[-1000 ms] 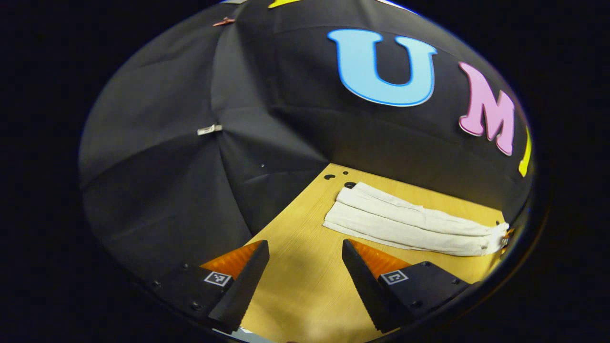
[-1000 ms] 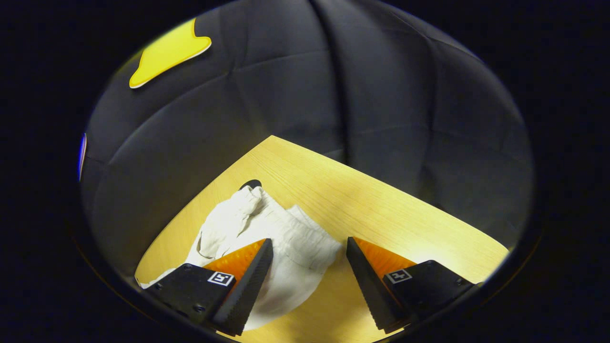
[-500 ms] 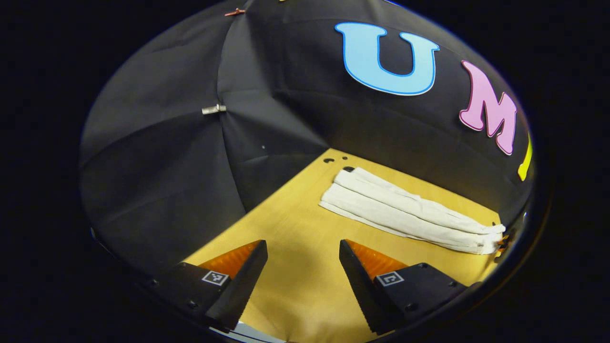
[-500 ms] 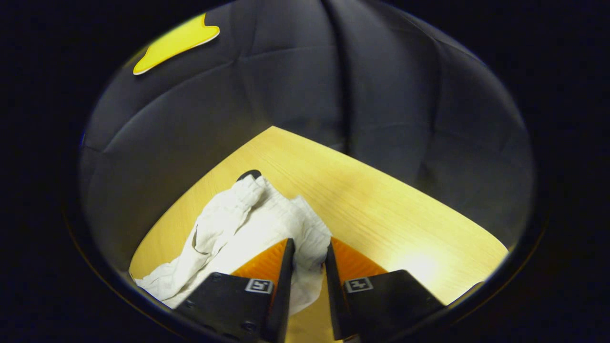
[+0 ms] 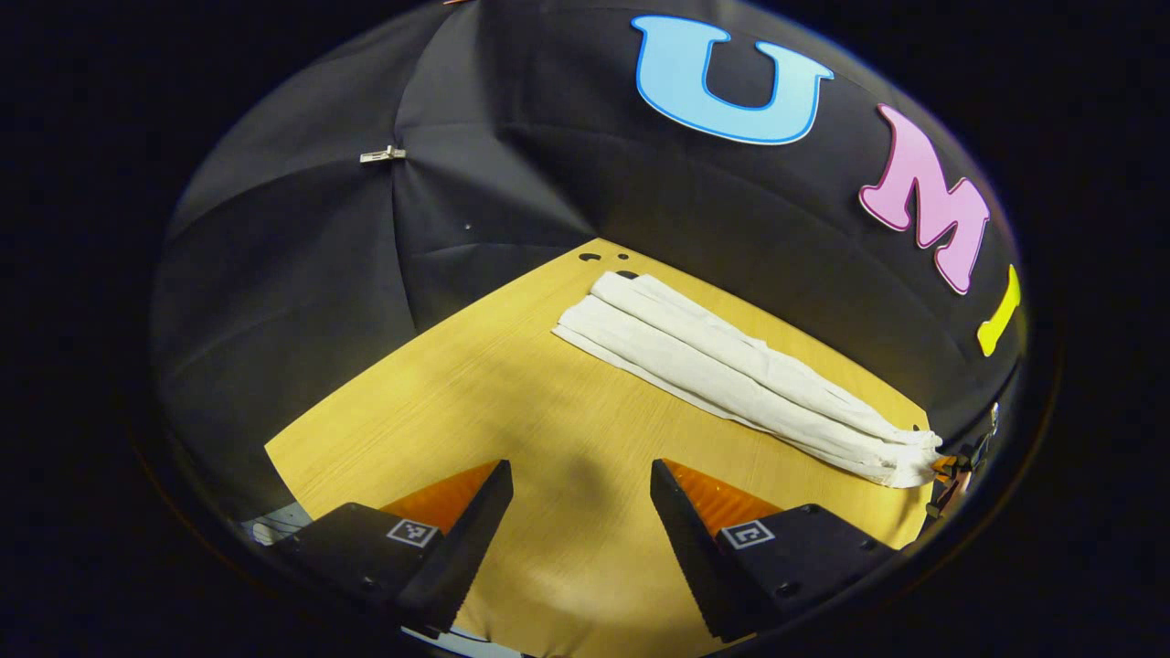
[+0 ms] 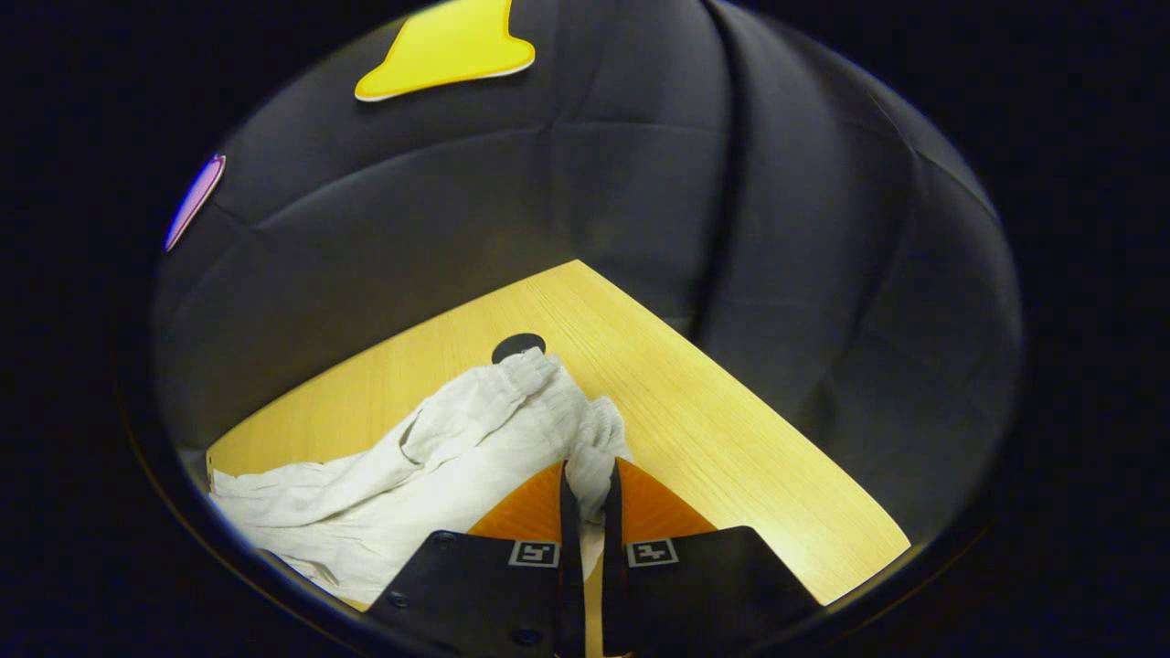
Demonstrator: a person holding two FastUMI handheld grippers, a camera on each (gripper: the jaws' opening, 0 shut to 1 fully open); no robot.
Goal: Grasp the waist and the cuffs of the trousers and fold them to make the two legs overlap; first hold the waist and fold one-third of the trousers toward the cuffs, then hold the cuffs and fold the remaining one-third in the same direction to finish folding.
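Note:
White trousers (image 5: 731, 370) lie stretched out on the yellow wooden table (image 5: 512, 393), their two legs side by side, cuffs toward the far corner. My left gripper (image 5: 580, 480) hovers open over bare table, well short of the cuffs. In the right gripper view the elastic waist of the trousers (image 6: 512, 429) is bunched up and lifted a little. My right gripper (image 6: 586, 480) is shut on the waistband, with cloth pinched between both fingers. That same gripper appears far off at the waist end (image 5: 955, 468) in the left gripper view.
Black cloth walls (image 5: 475, 183) close the table in on its far sides. A round dark hole (image 6: 517, 346) sits in the tabletop just beyond the waist, and small dark holes (image 5: 603, 259) lie near the cuffs. The table's near left corner (image 5: 274, 452) drops off.
My right gripper went from open around the waistband to shut on it, and the waist has bunched and risen. My left gripper's view has tilted down, showing more table.

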